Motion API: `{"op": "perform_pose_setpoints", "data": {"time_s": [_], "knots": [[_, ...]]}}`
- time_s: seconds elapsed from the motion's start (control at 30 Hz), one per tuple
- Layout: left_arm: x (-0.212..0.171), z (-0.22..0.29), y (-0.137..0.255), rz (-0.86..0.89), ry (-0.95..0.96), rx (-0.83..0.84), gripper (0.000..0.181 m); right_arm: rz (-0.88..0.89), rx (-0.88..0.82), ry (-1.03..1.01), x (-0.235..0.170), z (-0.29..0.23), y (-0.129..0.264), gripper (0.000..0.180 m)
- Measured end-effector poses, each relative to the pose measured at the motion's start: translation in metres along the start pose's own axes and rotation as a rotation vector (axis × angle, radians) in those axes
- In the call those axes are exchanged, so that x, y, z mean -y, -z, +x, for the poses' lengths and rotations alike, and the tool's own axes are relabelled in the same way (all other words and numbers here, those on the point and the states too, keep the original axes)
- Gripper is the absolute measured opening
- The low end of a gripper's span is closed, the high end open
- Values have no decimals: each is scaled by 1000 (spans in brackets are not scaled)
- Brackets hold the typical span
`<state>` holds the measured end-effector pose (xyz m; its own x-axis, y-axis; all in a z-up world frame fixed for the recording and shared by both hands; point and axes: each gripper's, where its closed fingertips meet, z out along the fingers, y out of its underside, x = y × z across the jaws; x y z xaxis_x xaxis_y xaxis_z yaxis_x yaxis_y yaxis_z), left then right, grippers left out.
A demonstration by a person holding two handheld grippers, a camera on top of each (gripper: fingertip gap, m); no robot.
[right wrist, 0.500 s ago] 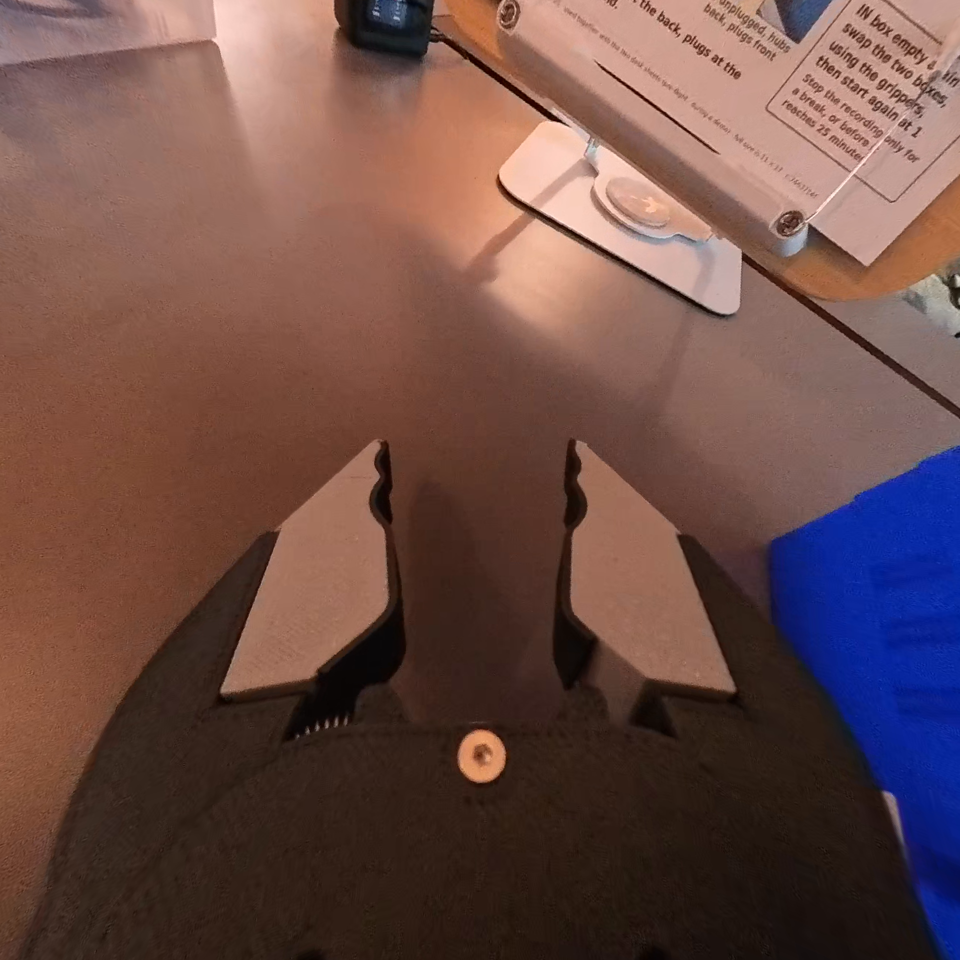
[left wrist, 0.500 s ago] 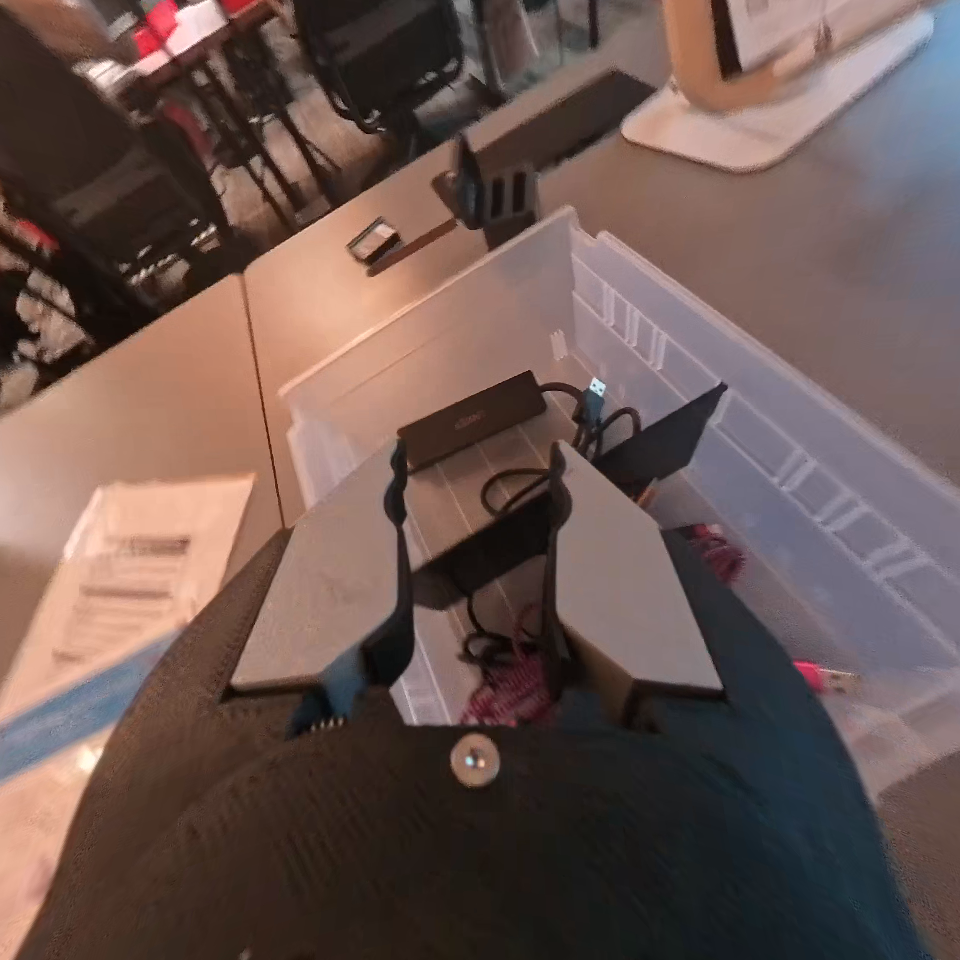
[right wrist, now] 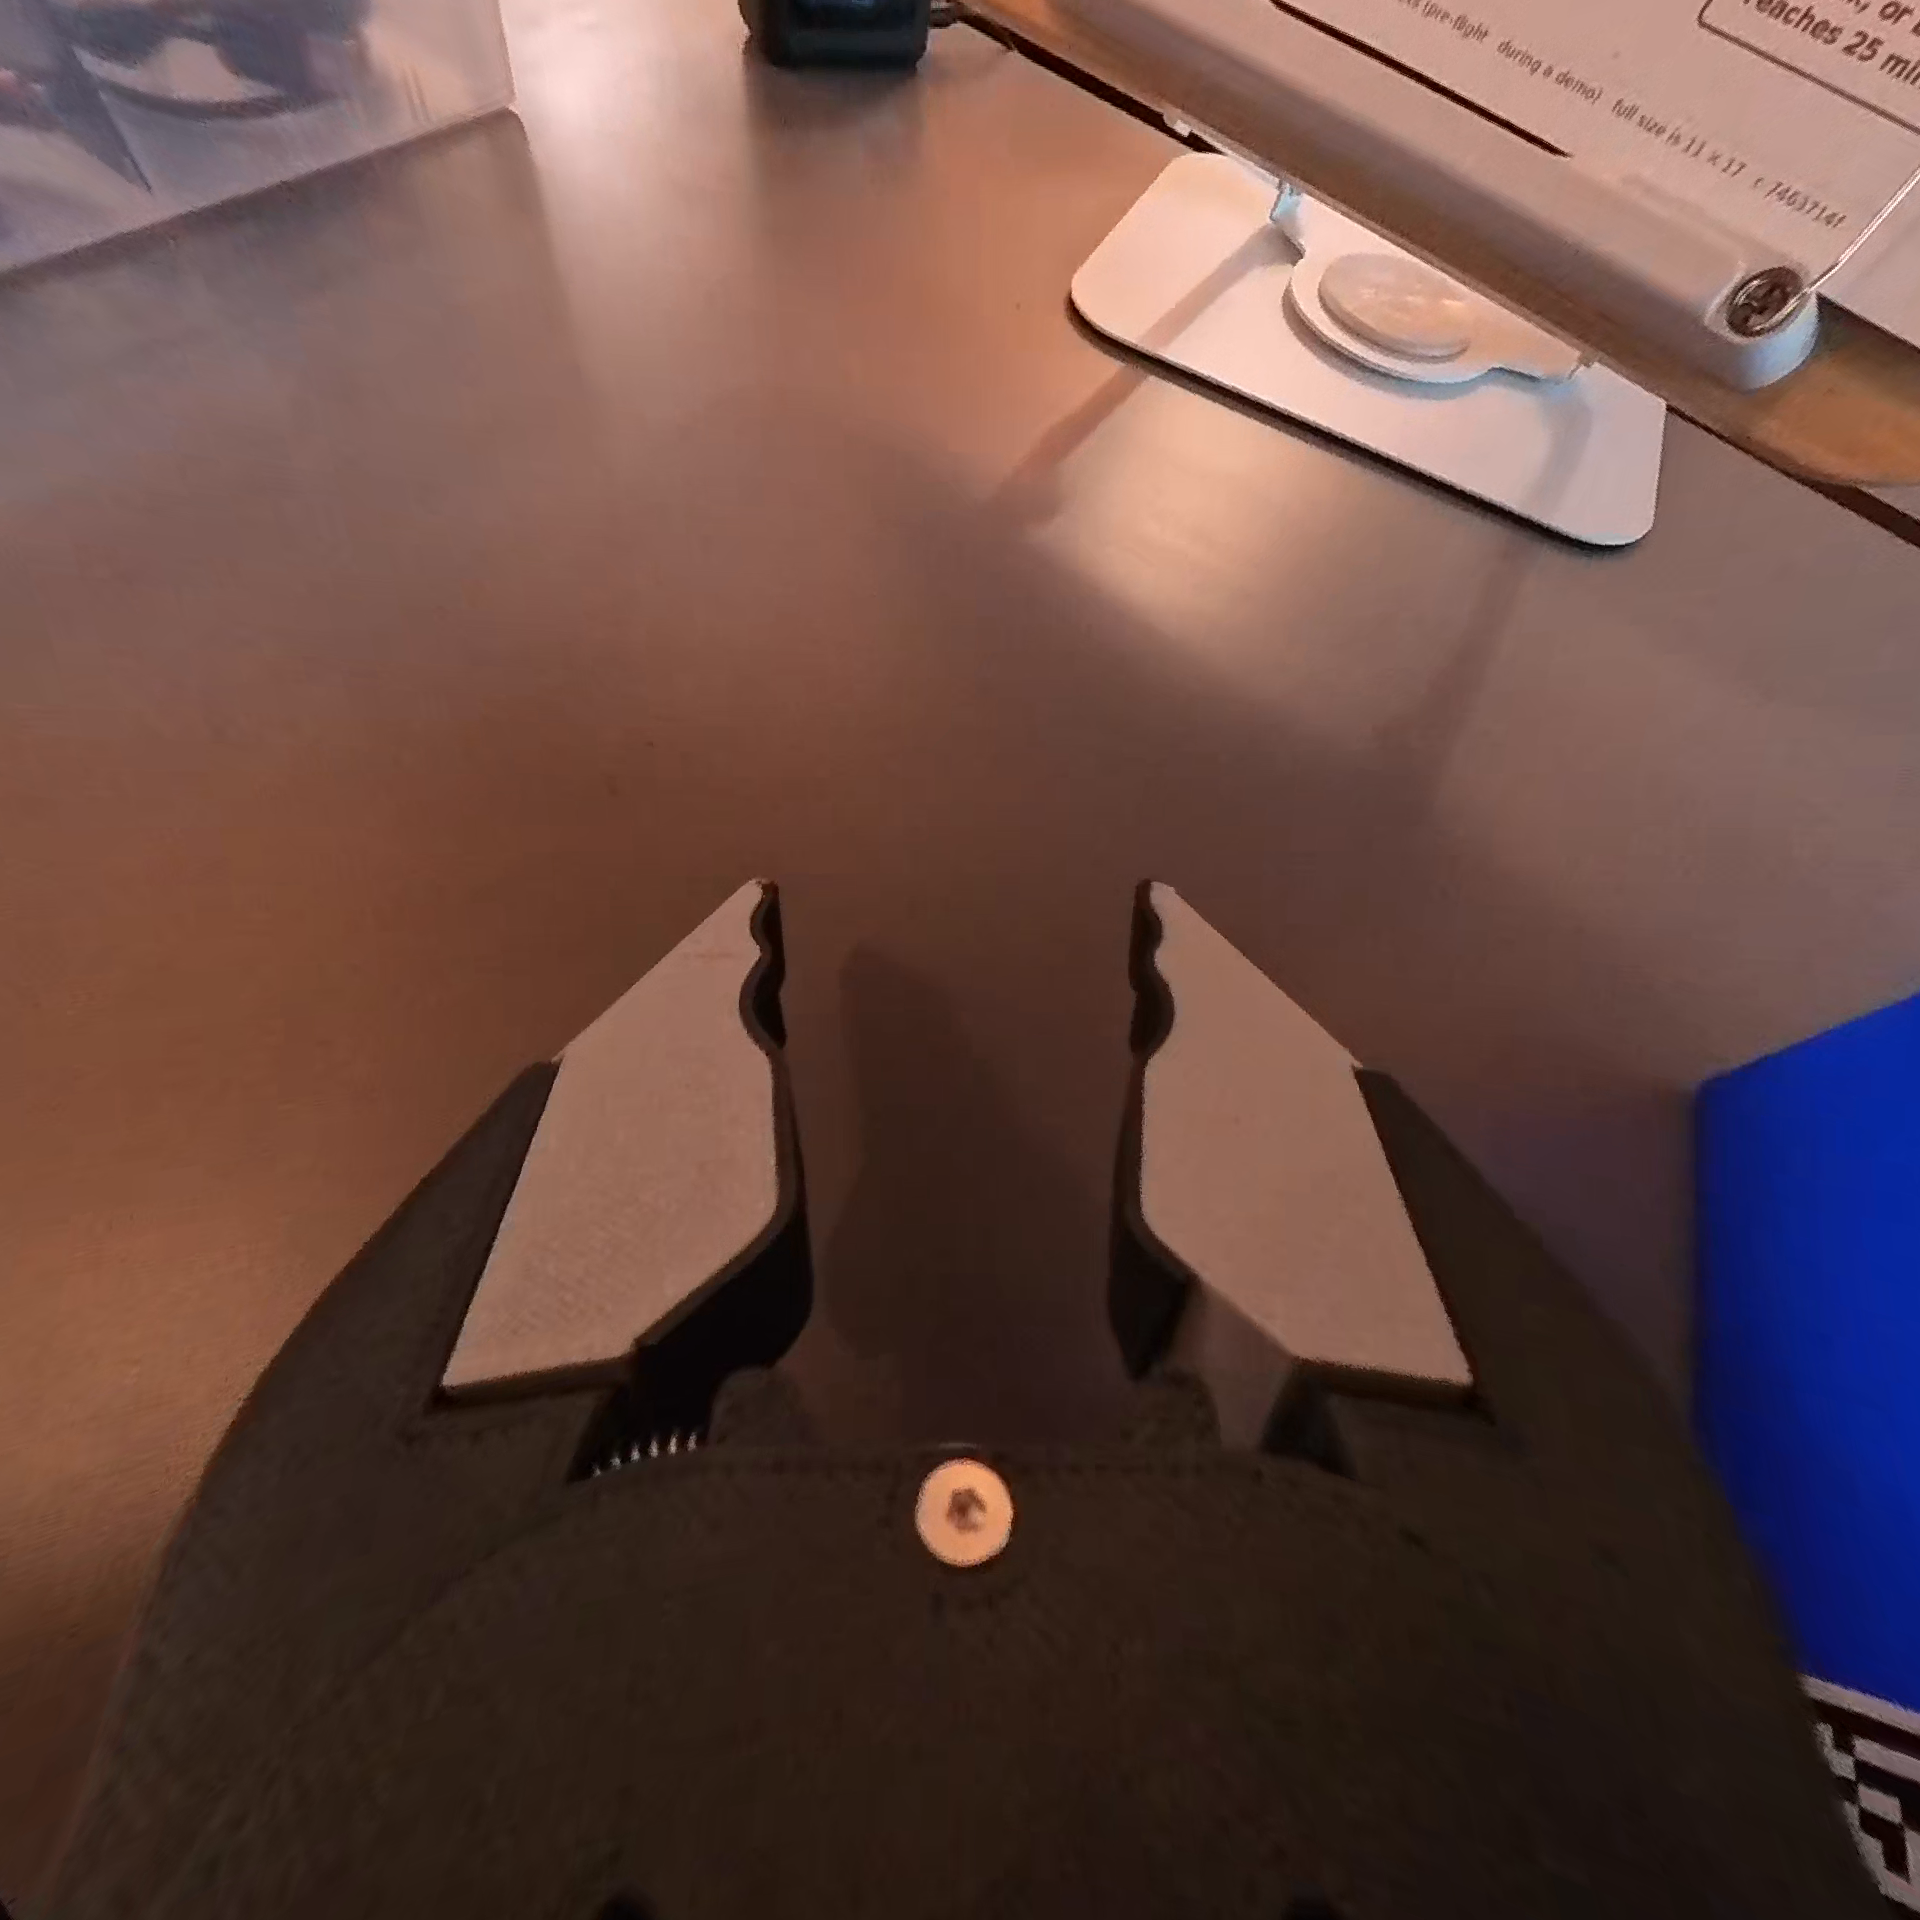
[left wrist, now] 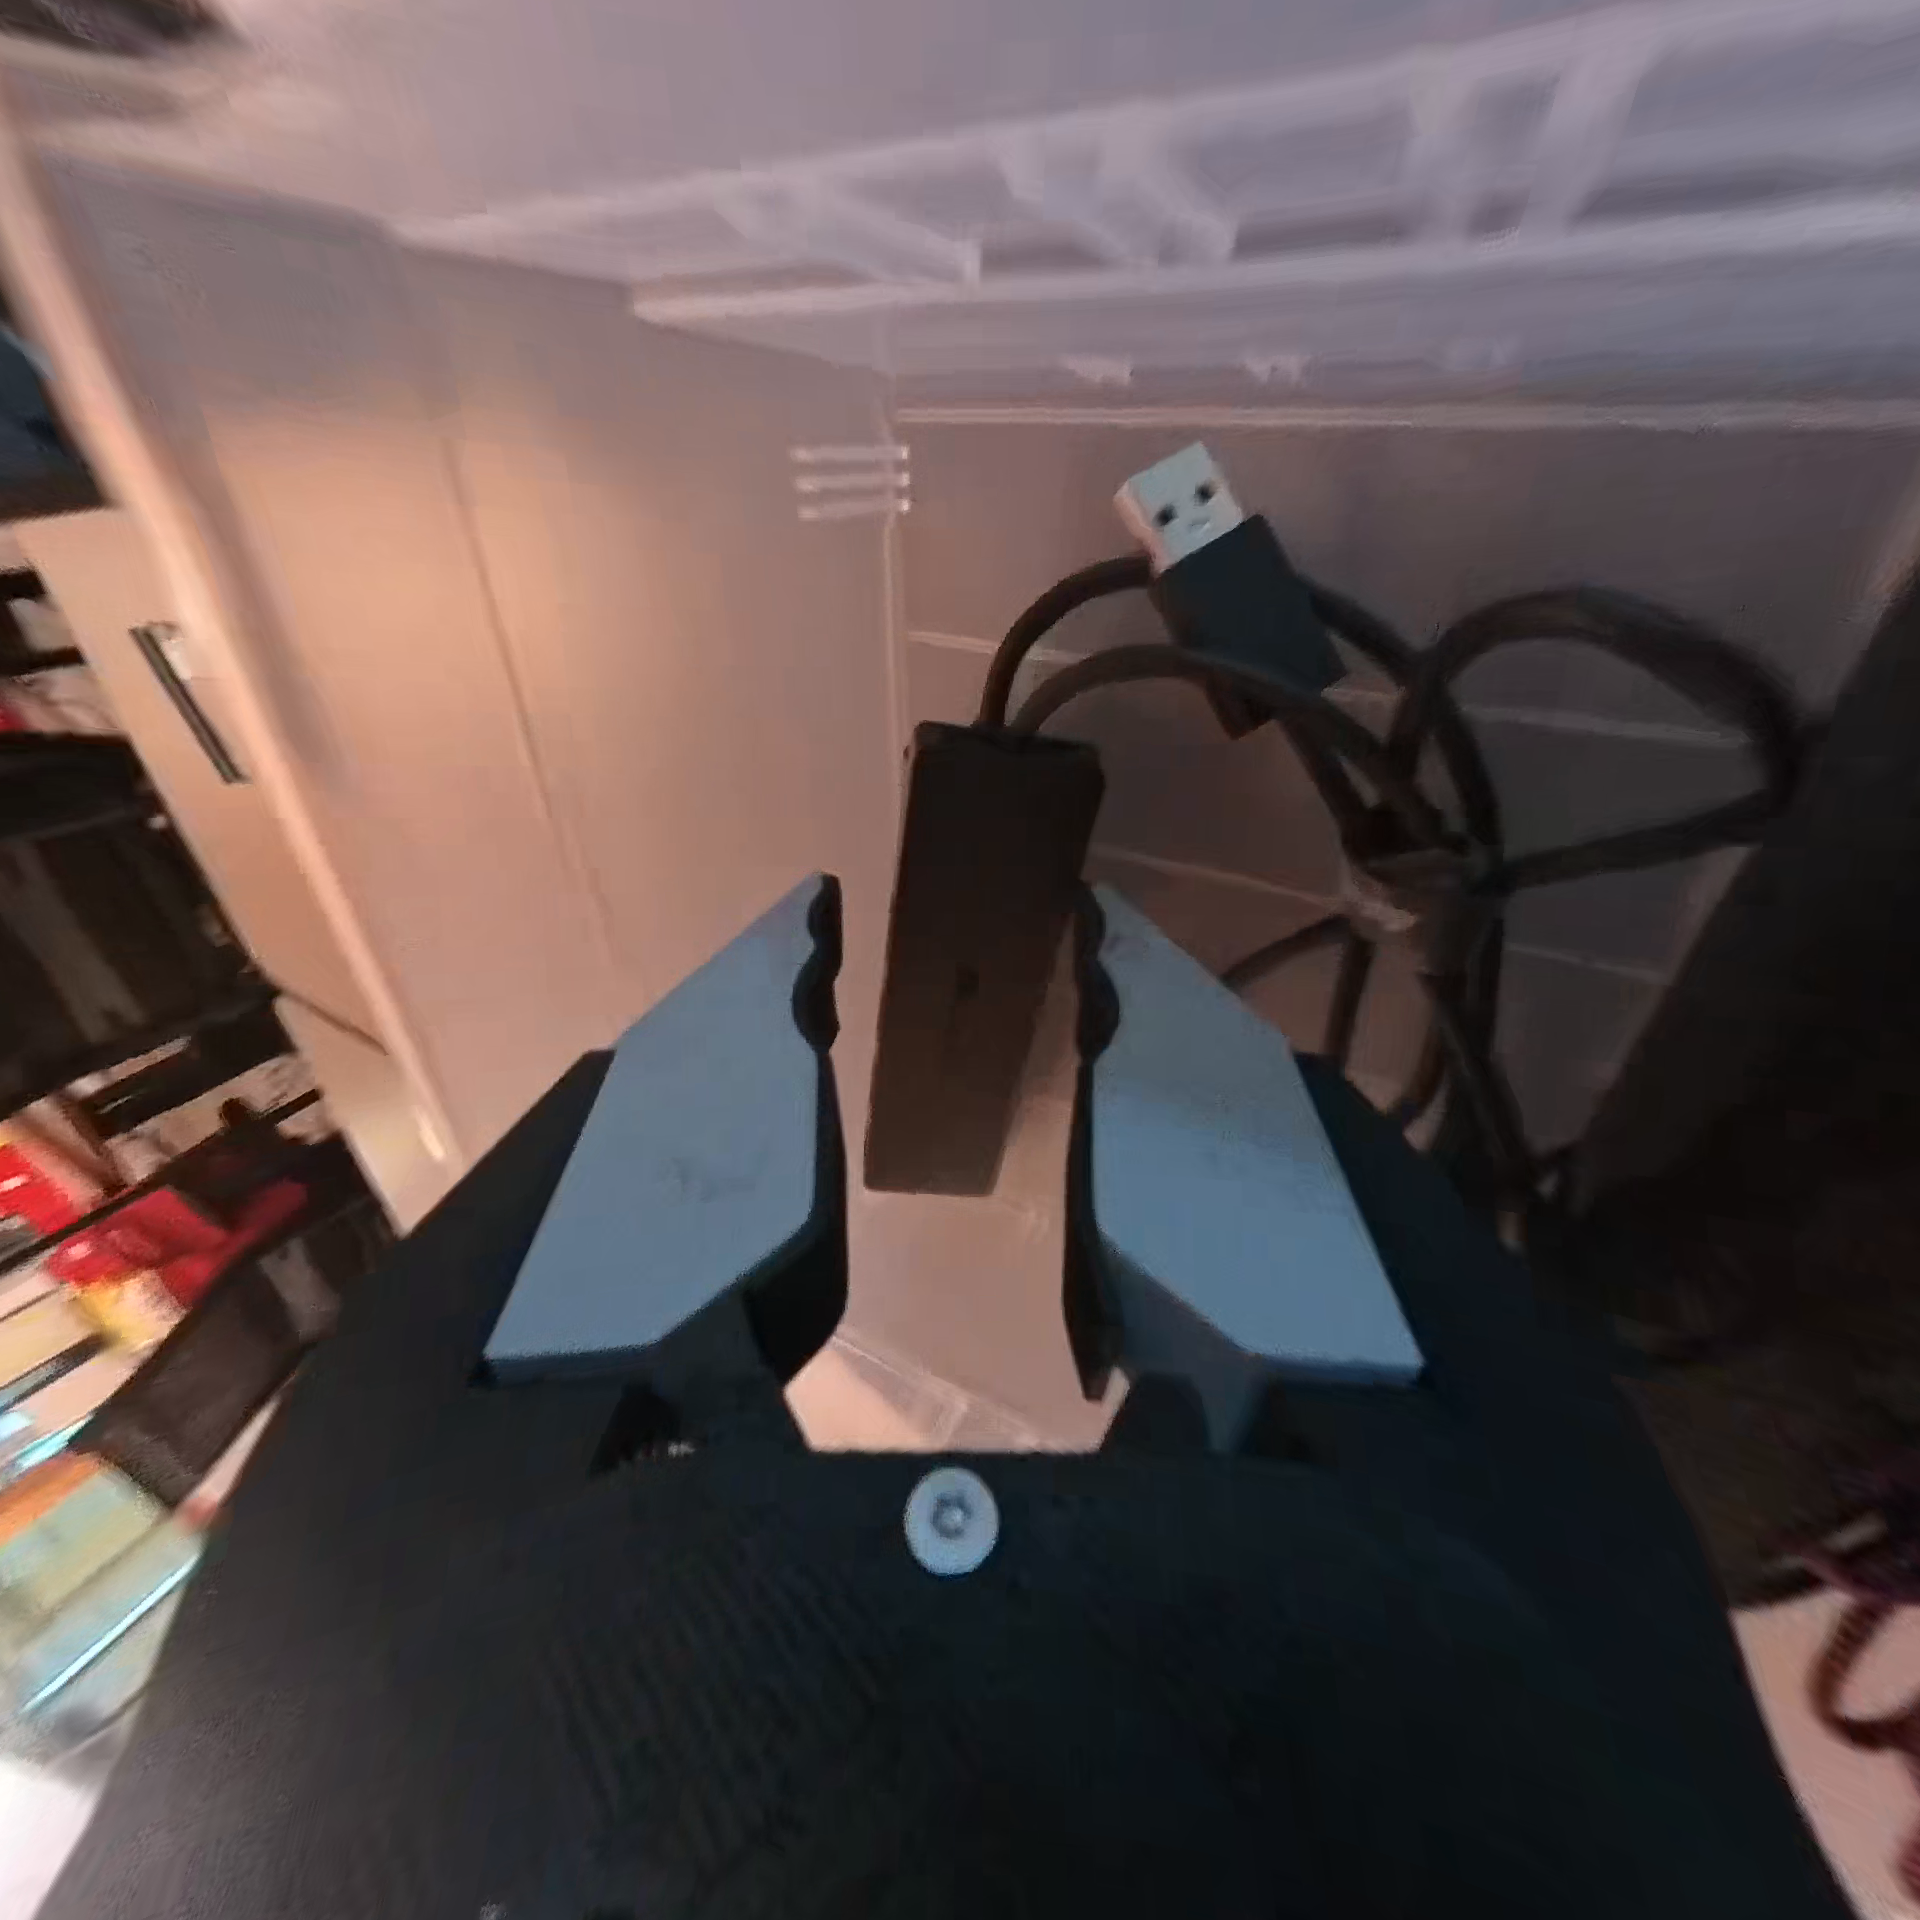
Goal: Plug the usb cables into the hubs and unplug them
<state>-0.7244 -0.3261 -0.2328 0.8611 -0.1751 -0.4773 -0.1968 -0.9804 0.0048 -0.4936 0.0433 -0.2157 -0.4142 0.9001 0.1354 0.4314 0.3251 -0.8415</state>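
Observation:
In the left wrist view my left gripper (left wrist: 956, 914) is down inside a clear plastic bin (left wrist: 623, 582). A slim black USB hub (left wrist: 977, 966) lies between its fingers. The right finger touches the hub and a thin gap shows at the left finger, so the jaws are open around it. The hub's black cable bundle (left wrist: 1455, 810) loops to the right, with a silver USB plug (left wrist: 1184, 509) sticking up. In the right wrist view my right gripper (right wrist: 956, 904) is open and empty over the brown table (right wrist: 520, 623).
A dark flat object (left wrist: 1818, 935) and a red cable (left wrist: 1860, 1704) lie at the bin's right. On the table are a white stand base (right wrist: 1455, 416) holding a sign, a blue object (right wrist: 1829, 1299) at the right edge and a black device (right wrist: 842, 31) at the back. Tip to tip, the grippers are about 45 cm apart. The silver USB plug (left wrist: 1184, 509) lies some 7 cm from my left tips, 35 cm from my right tips.
My left gripper has dropped into the bin and moved up to the hub, which now sits between its fingers; the jaws have narrowed a little. The right gripper has shifted slightly.

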Motion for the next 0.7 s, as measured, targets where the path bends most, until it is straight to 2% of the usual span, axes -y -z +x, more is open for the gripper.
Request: {"op": "perform_pose_setpoints", "data": {"time_s": [0.03,0.13,0.3,0.47,0.53,0.6,0.7], "knots": [[-6,0,-5,-47,-40,3,33,2,2,-1,0,0,0,65],[-8,-5,-4,-86,-91,62,32,7,4,1,1,0,0,63],[-10,-24,35,-108,-73,295,32,14,4,15,2,-2,1,62],[-21,-59,116,-118,63,616,32,61,-14,17,7,0,6,60],[-28,-71,155,-109,181,708,32,83,-28,19,10,1,9,59],[-24,-80,195,-28,319,789,33,102,-34,20,12,1,11,58],[15,-73,231,188,505,718,32,137,-42,8,15,3,16,57]]}}
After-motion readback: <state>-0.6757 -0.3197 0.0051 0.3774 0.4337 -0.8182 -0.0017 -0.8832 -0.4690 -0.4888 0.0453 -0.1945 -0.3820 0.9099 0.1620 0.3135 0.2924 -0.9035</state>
